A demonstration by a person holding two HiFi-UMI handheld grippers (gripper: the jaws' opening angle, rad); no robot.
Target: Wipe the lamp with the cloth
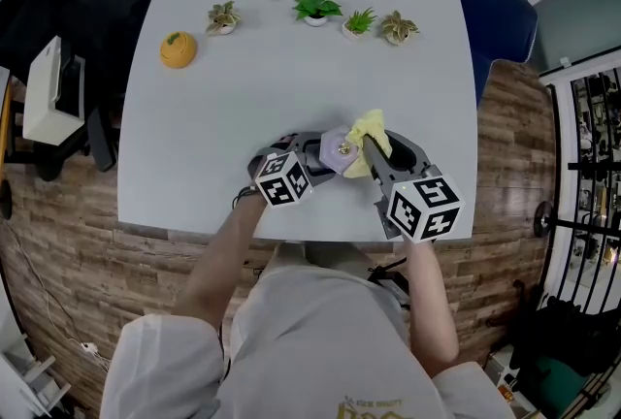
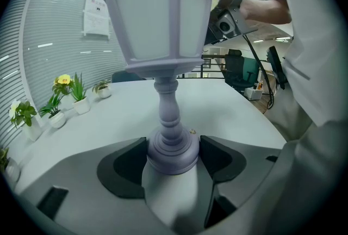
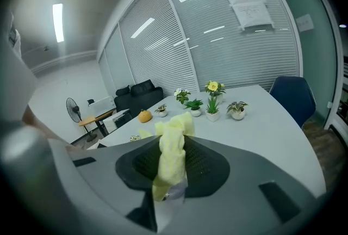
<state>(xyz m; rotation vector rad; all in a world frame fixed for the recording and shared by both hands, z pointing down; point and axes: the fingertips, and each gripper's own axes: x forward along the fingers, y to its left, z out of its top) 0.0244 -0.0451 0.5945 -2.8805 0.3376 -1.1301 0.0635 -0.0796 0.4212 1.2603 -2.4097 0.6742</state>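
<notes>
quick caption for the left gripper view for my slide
Left gripper gripping the base of a pale purple lamp upright on a grey table

1. Left gripper (image 2: pixel 173 159): jaws wide apart, both pads pressed on the base of the lamp (image 2: pixel 163 22) standing between them.
2. Right gripper (image 3: pixel 171 168): jaws pinched on the cloth (image 3: pixel 172 141), which bunches out past the tips.
3. Left forearm (image 1: pixel 218 257) and right forearm (image 1: pixel 432 301) are bare and reach forward; the gripper tips converge.

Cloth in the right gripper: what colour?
The cloth is pale yellow, clearest in the right gripper view.
</notes>
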